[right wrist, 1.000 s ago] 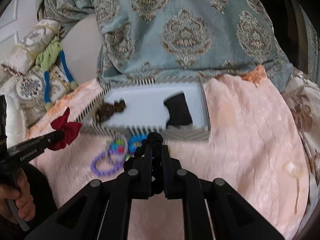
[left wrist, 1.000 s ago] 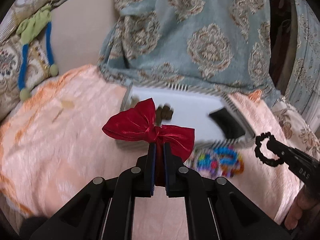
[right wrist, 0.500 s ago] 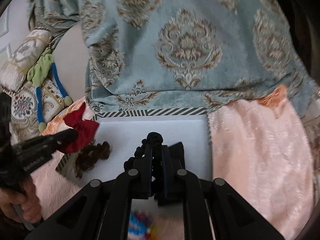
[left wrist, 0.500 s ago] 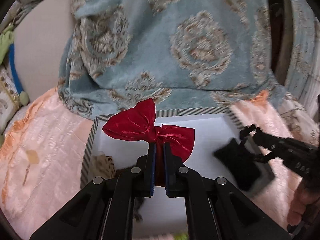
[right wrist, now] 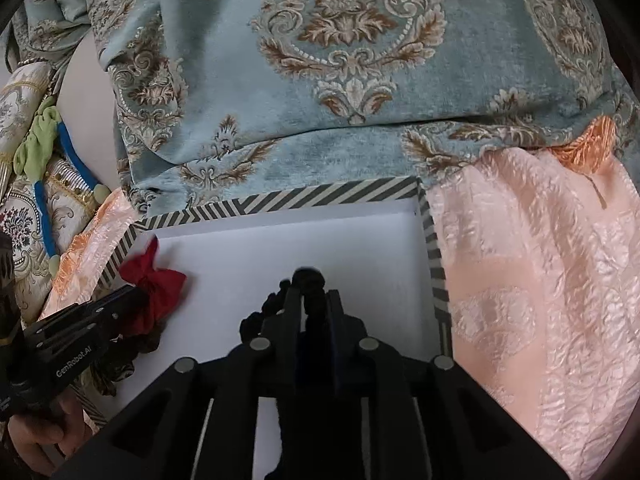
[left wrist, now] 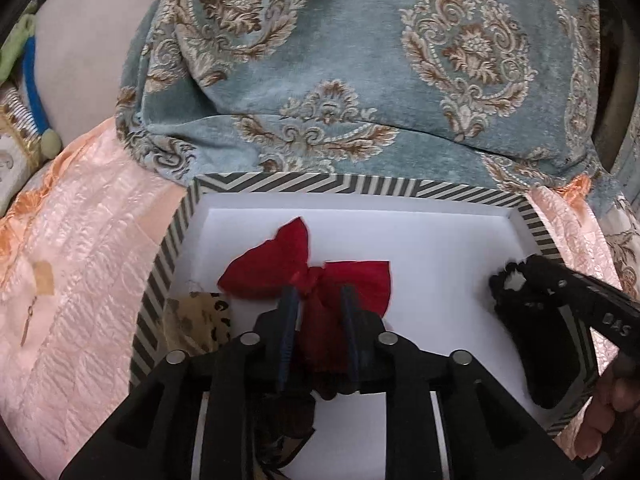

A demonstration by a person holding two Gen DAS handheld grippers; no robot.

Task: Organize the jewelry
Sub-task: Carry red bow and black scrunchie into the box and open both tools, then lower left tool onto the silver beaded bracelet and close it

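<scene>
The left claw [left wrist: 316, 300] hovers low inside the box, its blue-padded fingers spread apart on either side of the red bow [left wrist: 308, 276], a crumpled satin piece with two pointed wings and a knotted middle that lies on the smooth white floor of the box. Just left of it sits a leopard-print fabric piece [left wrist: 200, 320], soft and folded. The right claw [right wrist: 310, 300] is pinched together on a black beaded bracelet [right wrist: 306, 280], whose knobbly round beads bulge above the fingertips, over the same white floor. The box [left wrist: 360, 190] is a shallow rectangle with a grey-and-white striped rim. It rests on a shiny, crinkled peach cloth [right wrist: 540, 280]; behind it hangs a plush blue-grey fabric [right wrist: 340, 60] woven with ornate tan medallions.
</scene>
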